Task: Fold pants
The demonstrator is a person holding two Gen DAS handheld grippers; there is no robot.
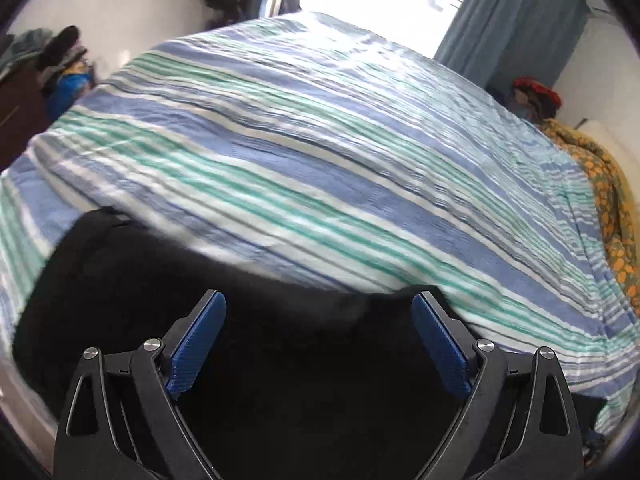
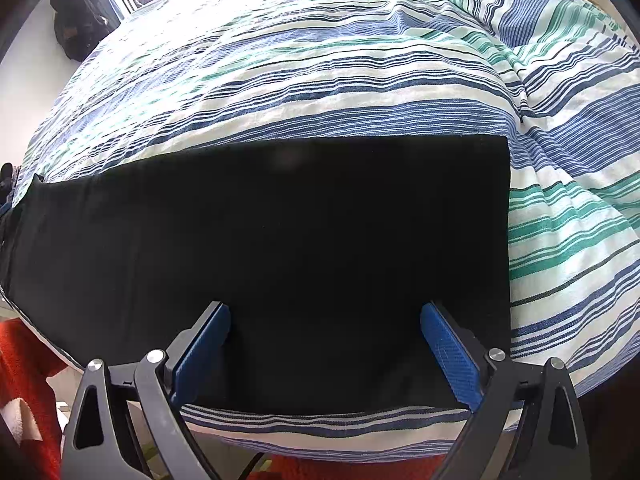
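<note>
Black pants (image 2: pixel 280 248) lie flat on the striped bed cover (image 2: pixel 320 80) near the bed's front edge, with a straight hem at the right. In the left wrist view the pants (image 1: pixel 160 280) fill the lower left, blurred. My right gripper (image 2: pixel 325 312) is open, its blue pads (image 2: pixel 448 352) spread wide just above the pants' near edge. My left gripper (image 1: pixel 319 304) is open too, pads (image 1: pixel 200 340) spread over the black cloth. Neither holds anything.
The bed cover (image 1: pixel 320 140) spreads far ahead. An orange patterned blanket (image 1: pixel 608 208) lies at the bed's right side. A red rug (image 2: pixel 24 380) lies on the floor below the bed's front edge. Blue curtains (image 1: pixel 512 20) and a bright window stand behind.
</note>
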